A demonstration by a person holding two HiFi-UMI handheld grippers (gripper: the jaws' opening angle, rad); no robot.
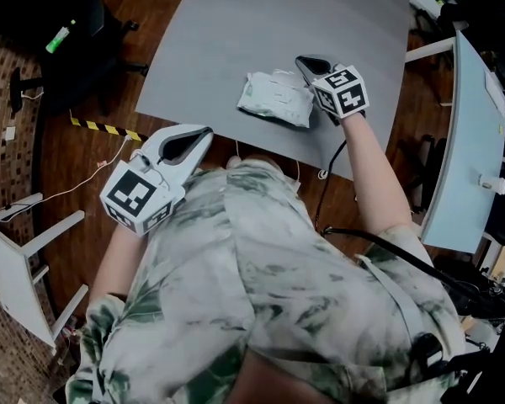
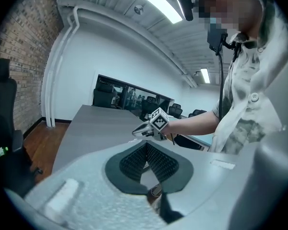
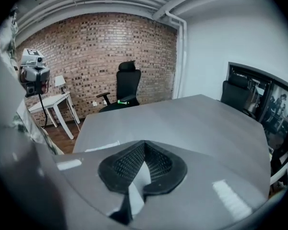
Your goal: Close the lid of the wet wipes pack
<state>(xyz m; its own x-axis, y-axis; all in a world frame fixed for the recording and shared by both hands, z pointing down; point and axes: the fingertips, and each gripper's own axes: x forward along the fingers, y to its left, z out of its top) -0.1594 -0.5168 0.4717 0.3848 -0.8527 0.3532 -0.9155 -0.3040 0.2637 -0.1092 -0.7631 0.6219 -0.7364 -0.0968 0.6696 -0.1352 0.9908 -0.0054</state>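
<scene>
1. Tongs are both sitting pinched shut with nothing in them: the left gripper [image 1: 204, 133] is hanging off the table by the person's chest, and the right gripper [image 1: 306, 61] is hovering just beside the pack.
2. Grey table [image 1: 278, 15] is carrying the wet wipes pack [image 1: 276, 99] near its front edge.
3. Pack's looking soft, light and crinkly, so I'm guessing it'll be sliding around. Pressing down on top is probably beating pinching.
4. Print's coming out as blur, so I'm not reading any brand.

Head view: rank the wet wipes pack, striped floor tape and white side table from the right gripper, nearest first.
1. wet wipes pack, just left of the right gripper.
2. striped floor tape, well to the left.
3. white side table, far lower left.
</scene>
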